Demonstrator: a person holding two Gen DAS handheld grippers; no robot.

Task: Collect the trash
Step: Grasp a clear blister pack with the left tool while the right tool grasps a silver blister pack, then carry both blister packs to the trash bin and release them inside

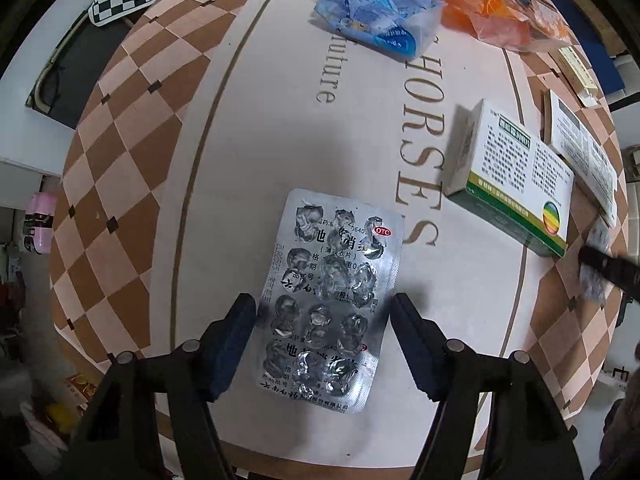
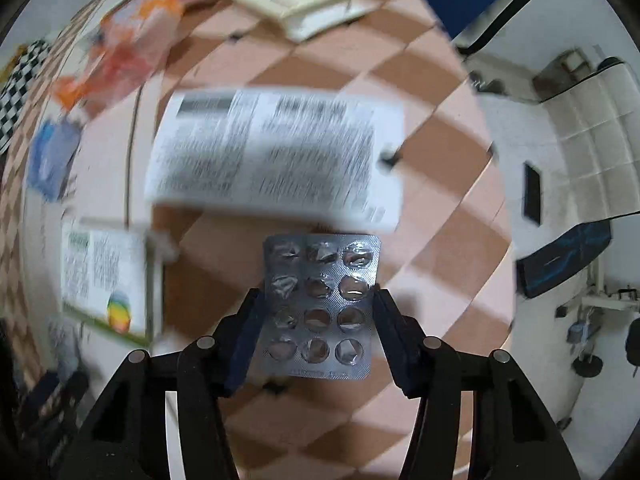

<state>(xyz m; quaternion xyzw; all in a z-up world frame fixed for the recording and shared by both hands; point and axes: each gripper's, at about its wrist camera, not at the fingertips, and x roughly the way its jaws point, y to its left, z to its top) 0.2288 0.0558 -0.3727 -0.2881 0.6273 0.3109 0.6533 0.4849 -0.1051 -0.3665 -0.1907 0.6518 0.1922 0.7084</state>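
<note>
A silver blister pack with emptied pockets [image 1: 332, 280] lies lengthwise between the fingers of my left gripper [image 1: 325, 308], over the pale printed tabletop [image 1: 260, 128]. Both pads touch its long edges, so the left gripper is shut on it. In the right wrist view a second, smaller blister pack [image 2: 320, 280] is pinched at its sides by my right gripper [image 2: 318, 294] and stays sharp above the blurred checkered table. A dark finger of the right gripper [image 1: 604, 266] with that foil shows at the right edge of the left wrist view.
A green-and-white medicine box [image 1: 516, 184] [image 2: 104, 280] lies right of the left gripper. A white printed box [image 2: 276, 156] sits just beyond the right gripper. A blue wrapper [image 1: 372, 16], an orange plastic bag [image 1: 500, 16] and a cream box [image 2: 296, 0] lie farther back.
</note>
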